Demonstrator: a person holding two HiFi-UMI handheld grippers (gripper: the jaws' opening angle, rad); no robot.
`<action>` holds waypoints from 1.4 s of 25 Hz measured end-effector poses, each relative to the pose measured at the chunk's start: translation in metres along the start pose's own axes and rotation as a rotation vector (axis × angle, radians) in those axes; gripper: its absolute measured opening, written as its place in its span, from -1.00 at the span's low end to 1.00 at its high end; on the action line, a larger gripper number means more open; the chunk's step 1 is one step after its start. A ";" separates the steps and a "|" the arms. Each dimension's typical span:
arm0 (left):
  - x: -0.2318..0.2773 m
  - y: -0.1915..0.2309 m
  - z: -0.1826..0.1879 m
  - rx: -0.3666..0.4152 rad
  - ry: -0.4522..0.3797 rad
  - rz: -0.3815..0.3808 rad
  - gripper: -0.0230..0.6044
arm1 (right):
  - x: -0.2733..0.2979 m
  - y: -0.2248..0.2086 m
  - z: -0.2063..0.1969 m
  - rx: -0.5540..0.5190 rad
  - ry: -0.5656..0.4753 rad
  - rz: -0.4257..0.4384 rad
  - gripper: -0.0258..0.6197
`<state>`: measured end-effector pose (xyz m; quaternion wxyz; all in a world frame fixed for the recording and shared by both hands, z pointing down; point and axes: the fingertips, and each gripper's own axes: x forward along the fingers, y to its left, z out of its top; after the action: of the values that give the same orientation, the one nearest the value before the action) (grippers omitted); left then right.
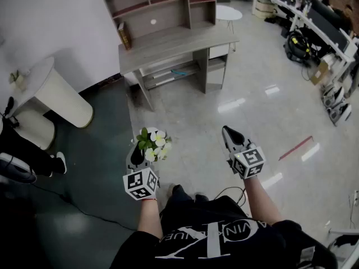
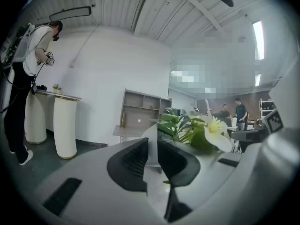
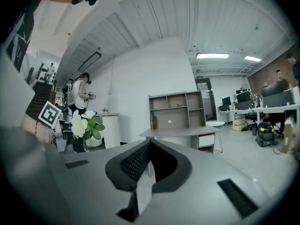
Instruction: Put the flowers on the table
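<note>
A small bunch of white flowers point(image 1: 154, 143) with green leaves rises from the tips of my left gripper point(image 1: 139, 148), held over the tiled floor. In the left gripper view the jaws press on a thin white part at the base of the flowers point(image 2: 199, 129). My right gripper point(image 1: 226, 131) hangs level with it to the right, shut with nothing in it; its tips meet in the right gripper view point(image 3: 149, 146). The grey table point(image 1: 168, 45) with a shelf unit on top stands against the wall ahead, a few steps away, and shows as the table point(image 3: 183, 131) in the right gripper view.
A white round pedestal stand point(image 1: 56, 88) is at the left wall, with a person point(image 1: 19, 153) beside it on dark floor. A small white round table point(image 1: 229, 13) sits behind the desk. Workbenches and gear point(image 1: 314, 21) line the right side. A red line point(image 1: 295, 148) marks the floor.
</note>
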<state>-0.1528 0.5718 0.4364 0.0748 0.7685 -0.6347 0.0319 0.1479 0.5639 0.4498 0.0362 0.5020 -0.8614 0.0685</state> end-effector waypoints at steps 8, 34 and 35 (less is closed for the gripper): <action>0.009 0.001 0.008 0.009 -0.010 0.001 -0.74 | 0.003 -0.003 0.005 -0.004 -0.014 -0.002 -0.89; 0.167 0.013 0.010 -0.057 0.015 -0.034 -0.74 | 0.076 -0.107 0.001 0.044 0.013 -0.120 -0.89; 0.180 0.016 0.009 -0.063 0.020 -0.034 -0.74 | 0.085 -0.113 0.000 0.046 0.018 -0.124 -0.89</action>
<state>-0.1344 0.3930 0.4542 0.1062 0.7759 -0.6216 0.0184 0.2041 0.4354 0.4704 0.0367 0.5544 -0.8265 0.0906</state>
